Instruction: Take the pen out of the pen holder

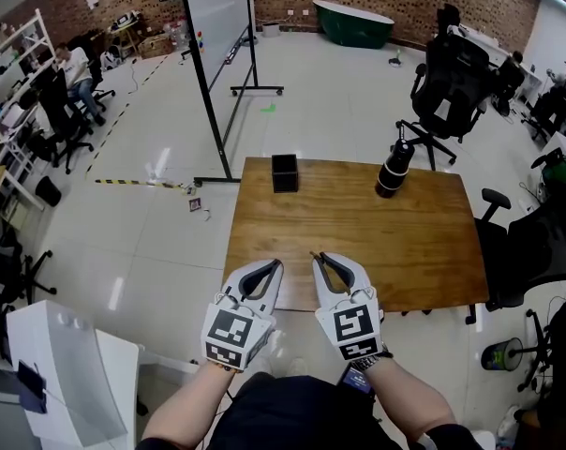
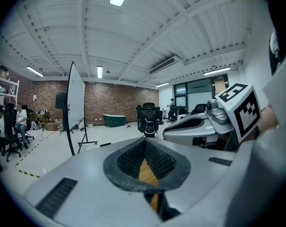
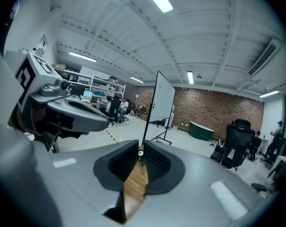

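The black square pen holder [image 1: 284, 172] stands at the far edge of the wooden table [image 1: 358, 242], well apart from both grippers. My right gripper [image 1: 319, 257] hovers over the table's near edge, shut on a thin pen [image 1: 313, 254]. In the right gripper view the pen [image 3: 140, 161] stands between the pads [image 3: 155, 162], its pale tip up. My left gripper [image 1: 276, 263] is beside it at the left, shut with nothing in it; its pads [image 2: 157, 157] meet at the tips [image 2: 144, 143].
A black cylindrical flask [image 1: 394, 169] stands on the table's far right part. A wheeled whiteboard [image 1: 217, 45] is beyond the table on the left, office chairs [image 1: 452, 92] on the right. A white cabinet [image 1: 67, 373] sits at my lower left.
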The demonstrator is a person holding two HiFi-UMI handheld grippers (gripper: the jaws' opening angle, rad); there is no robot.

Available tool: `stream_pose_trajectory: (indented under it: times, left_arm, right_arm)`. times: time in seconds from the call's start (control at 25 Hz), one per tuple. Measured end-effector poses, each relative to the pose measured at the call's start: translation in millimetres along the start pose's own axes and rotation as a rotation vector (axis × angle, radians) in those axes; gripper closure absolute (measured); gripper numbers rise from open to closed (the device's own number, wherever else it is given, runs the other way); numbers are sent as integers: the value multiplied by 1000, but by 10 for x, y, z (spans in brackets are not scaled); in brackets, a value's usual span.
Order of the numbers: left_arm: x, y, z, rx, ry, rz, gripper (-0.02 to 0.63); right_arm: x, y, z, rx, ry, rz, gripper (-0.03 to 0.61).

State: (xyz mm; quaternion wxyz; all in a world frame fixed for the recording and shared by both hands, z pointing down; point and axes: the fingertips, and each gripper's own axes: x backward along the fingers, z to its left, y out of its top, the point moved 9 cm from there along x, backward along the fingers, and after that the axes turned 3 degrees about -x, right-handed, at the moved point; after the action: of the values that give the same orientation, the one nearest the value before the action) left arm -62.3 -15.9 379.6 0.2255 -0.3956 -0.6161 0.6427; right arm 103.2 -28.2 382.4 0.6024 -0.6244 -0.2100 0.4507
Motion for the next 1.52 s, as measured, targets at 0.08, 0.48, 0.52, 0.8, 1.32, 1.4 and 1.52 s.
stream_pose_trajectory:
  times: [0.08,0.48,0.52,0.8,1.32,1.4,1.52]
  left_arm:
    - [57,-8,-10,-1,-3,0,609]
    - [327,-34,64,-20,-17,3,609]
    - [347,-30,77,-22,-19,0,609]
    - [417,-12,133,-27,-32,-14,609]
    - [475,27,178,-37,-43,-28,609]
    - [482,12,180,-38,-45,-28,609]
    - [486,9,175,-38,-48,-27,609]
  right_arm:
    - [44,17,46,2,1,-1,545]
    - [151,98,339,-3,17,-3,545]
    - [157,113,367,-3,19,-4,545]
    - [165,179,474,-6,16,-5,545]
    - [206,245,585,-6,9,-18,546]
    - [207,236,606,-5,9,-17,546]
    - [222,234,620,-4,9,-17,546]
